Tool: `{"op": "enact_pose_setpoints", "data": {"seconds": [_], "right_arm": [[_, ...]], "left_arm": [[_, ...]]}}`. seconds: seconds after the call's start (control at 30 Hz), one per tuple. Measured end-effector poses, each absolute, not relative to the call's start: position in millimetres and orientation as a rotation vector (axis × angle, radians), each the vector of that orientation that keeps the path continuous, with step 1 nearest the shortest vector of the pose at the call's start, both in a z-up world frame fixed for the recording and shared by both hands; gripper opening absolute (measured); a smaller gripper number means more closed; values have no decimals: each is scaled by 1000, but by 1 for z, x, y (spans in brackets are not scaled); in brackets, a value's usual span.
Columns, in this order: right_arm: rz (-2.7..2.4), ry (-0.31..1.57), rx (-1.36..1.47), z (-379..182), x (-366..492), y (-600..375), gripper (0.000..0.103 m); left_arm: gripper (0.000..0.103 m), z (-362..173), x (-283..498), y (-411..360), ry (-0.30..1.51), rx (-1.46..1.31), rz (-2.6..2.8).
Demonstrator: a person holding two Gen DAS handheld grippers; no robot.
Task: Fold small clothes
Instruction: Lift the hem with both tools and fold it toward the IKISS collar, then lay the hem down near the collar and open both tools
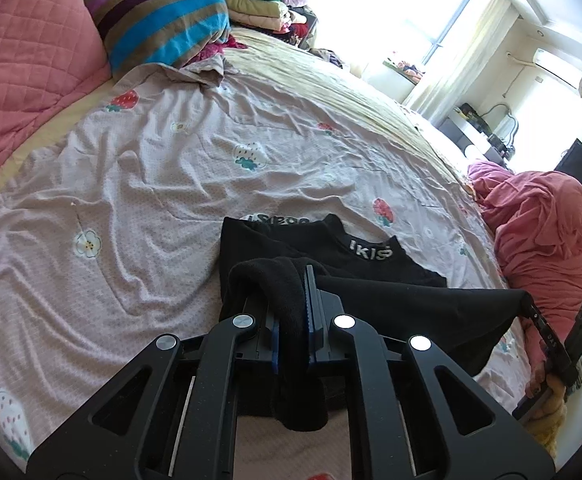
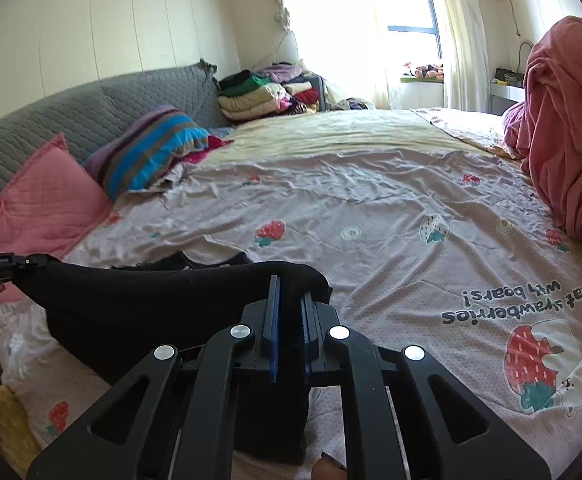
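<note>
A small black garment (image 1: 371, 280) with white lettering on its waistband lies on the strawberry-print bed sheet (image 1: 151, 184). My left gripper (image 1: 293, 280) is shut on one lower corner of it. My right gripper (image 2: 289, 292) is shut on the other corner, and it also shows at the right edge of the left wrist view (image 1: 531, 304). The black fabric (image 2: 151, 300) is stretched taut between the two grippers, lifted off the bed. The garment's waistband end rests flat on the sheet beyond the grippers.
A pink quilted pillow (image 1: 31, 60) and a striped pillow (image 1: 159, 20) lie at the headboard. Stacked folded clothes (image 2: 267, 96) sit at the far corner. A pink bundle of bedding (image 2: 567, 128) sits at the bed's right side. A window stands behind.
</note>
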State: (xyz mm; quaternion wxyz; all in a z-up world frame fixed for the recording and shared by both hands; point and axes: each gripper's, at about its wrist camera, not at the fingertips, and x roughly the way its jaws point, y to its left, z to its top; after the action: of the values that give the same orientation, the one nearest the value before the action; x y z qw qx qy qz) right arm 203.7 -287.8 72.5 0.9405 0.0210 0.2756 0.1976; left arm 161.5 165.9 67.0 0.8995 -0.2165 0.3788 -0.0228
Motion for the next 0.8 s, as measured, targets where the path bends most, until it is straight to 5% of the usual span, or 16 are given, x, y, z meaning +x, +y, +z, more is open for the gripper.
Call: {"op": "enact_pose_setpoints", "data": {"seconds": [0.37,0.5,0.6,0.8], "right_arm": [[362,695,30,27,239,-273,8],[343,725,31,14,244,-271,9],[306,713,14,12,241,-272,34],[307,630,4,25,214,-273,35]], "left_arm": [[10,22,185,176,843,-474,-8],[27,19,183,184,832,-489,26],[36,30,169,182,780,-456,47],[29,51,141,150,721,-302,17]]}}
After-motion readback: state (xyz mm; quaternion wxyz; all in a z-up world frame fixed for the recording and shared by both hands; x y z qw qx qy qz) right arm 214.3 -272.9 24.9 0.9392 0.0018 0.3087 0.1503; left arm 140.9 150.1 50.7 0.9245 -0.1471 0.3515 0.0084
